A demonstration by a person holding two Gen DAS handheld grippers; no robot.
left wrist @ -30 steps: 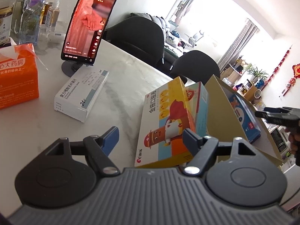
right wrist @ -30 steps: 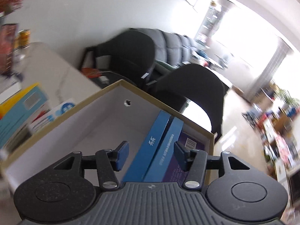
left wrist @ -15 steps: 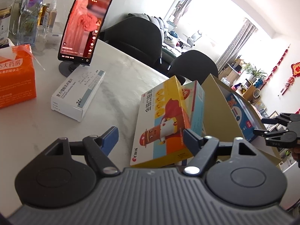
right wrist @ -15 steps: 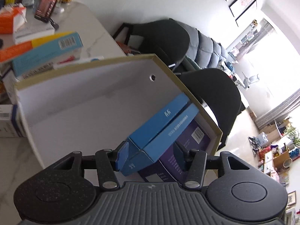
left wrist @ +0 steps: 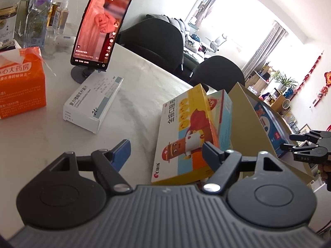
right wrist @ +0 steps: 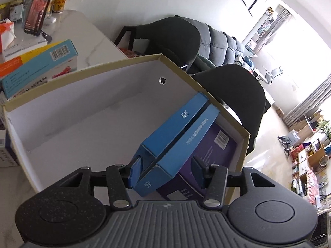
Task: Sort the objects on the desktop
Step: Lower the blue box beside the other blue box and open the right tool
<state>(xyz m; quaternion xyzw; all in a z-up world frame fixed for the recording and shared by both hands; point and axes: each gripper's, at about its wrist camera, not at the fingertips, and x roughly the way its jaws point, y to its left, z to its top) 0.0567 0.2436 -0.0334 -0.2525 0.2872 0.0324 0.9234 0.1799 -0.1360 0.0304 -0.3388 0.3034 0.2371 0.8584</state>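
My left gripper (left wrist: 166, 149) is open and empty, low over the white table, with the yellow cartoon medicine box (left wrist: 186, 130) just ahead on the right. A white medicine box (left wrist: 93, 103) lies ahead on the left. The cardboard storage box (right wrist: 93, 107) stands at the table's right end; it also shows in the left wrist view (left wrist: 248, 124). Inside it a blue box (right wrist: 178, 138) leans on a purple box (right wrist: 211, 157). My right gripper (right wrist: 165, 171) is open above the near end of the blue box, its jaws on either side and apart from it.
An orange tissue pack (left wrist: 20, 82), a phone on a stand (left wrist: 99, 26), bottles and cans (left wrist: 41, 16) stand at the far left. A teal box (right wrist: 39, 66) lies beside the cardboard box. Two black chairs (left wrist: 157, 41) stand behind the table edge.
My right gripper has pulled back and up from inside the cardboard box, leaving the blue box leaning there. My left gripper has drifted slightly; its jaws stay open.
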